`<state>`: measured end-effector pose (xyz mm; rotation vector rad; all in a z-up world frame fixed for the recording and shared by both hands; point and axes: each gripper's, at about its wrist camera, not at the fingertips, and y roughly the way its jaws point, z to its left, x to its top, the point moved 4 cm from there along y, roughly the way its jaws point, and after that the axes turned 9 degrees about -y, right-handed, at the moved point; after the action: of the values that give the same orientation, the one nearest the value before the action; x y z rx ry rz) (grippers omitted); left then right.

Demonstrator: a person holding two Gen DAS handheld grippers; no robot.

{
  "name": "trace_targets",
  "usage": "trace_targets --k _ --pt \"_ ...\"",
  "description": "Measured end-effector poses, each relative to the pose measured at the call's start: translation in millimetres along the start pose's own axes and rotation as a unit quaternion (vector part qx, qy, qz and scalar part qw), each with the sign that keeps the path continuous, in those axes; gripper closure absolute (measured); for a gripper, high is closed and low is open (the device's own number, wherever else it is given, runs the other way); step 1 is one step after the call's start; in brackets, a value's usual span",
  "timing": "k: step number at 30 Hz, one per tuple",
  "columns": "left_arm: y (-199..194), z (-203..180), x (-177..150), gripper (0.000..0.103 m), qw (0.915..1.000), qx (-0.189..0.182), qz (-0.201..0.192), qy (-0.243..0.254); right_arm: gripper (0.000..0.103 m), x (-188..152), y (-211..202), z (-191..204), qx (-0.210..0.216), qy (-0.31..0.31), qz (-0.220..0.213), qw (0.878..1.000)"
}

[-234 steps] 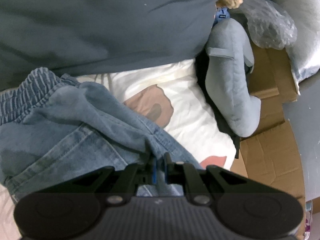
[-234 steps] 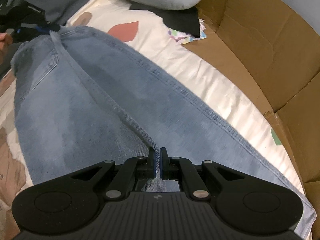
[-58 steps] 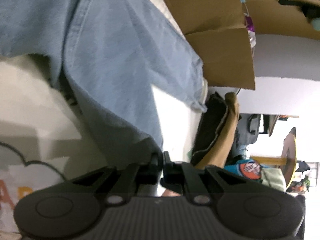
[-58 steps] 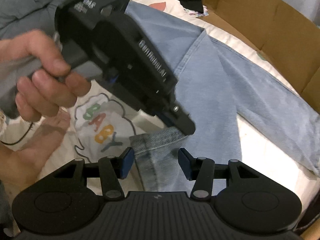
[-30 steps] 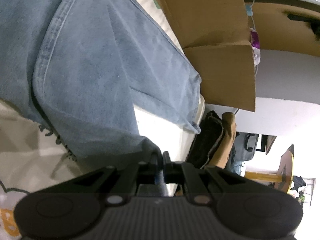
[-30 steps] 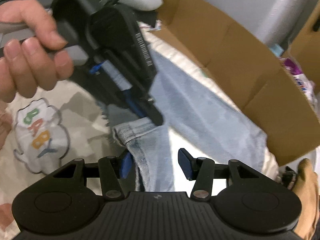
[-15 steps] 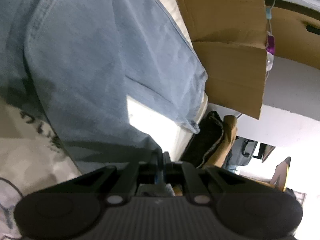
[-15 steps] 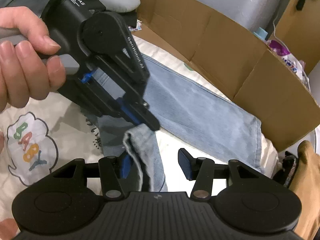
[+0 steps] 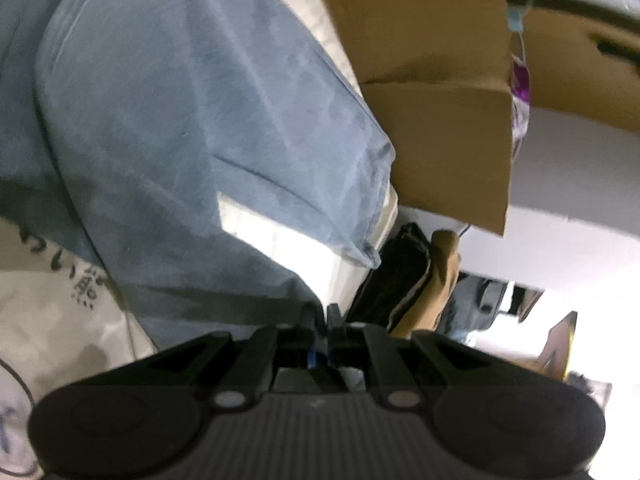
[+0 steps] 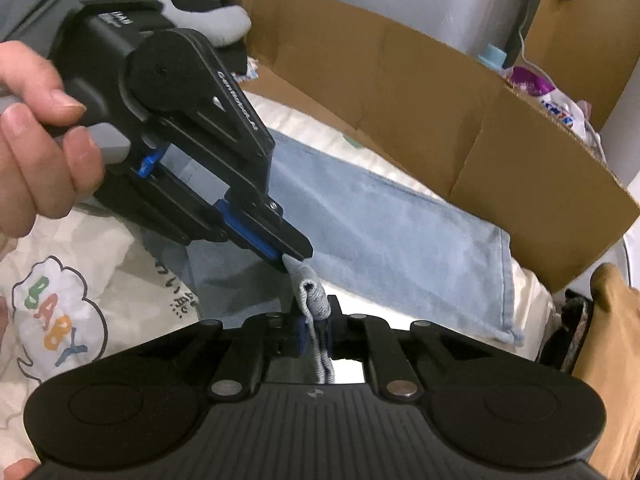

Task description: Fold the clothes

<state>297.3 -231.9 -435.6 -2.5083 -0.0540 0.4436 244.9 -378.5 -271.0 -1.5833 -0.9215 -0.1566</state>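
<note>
Both left tongs (image 10: 296, 258) and closing right tongs (image 10: 316, 320) pinch jeans (image 10: 384, 232) beside cardboard (image 10: 460, 128).

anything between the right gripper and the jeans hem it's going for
Nothing visible does. The right gripper is closing with the bunched jeans hem already between its fingers, just below the left gripper, which pinches the same corner.

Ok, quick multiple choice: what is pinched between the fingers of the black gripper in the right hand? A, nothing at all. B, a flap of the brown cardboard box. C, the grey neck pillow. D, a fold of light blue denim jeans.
D: in the right wrist view the right gripper, its jaws closing, has a bunched fold of the light blue denim jeans between its fingers.
</note>
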Motion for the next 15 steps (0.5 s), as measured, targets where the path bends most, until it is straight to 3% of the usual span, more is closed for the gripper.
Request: trace_targets --k 3,7,15 --pt "-16.2 -13.3 6.3 0.085 0.9994 0.015 -0.017 0.027 0.095 3.3 -4.0 -9.5 -0.002 0.007 -0.009 1.0" --pt "-48.2 -19.9 23.2 0.084 0.9962 0.039 -0.059 0.05 0.095 7.4 -7.7 -30.5 -0.019 0.023 -0.022 0.999" --pt "-99.0 -10.5 61.1 0.078 0.9781 0.123 -0.149 0.078 0.095 13.8 4.2 -81.4 -0.039 0.045 -0.021 0.998"
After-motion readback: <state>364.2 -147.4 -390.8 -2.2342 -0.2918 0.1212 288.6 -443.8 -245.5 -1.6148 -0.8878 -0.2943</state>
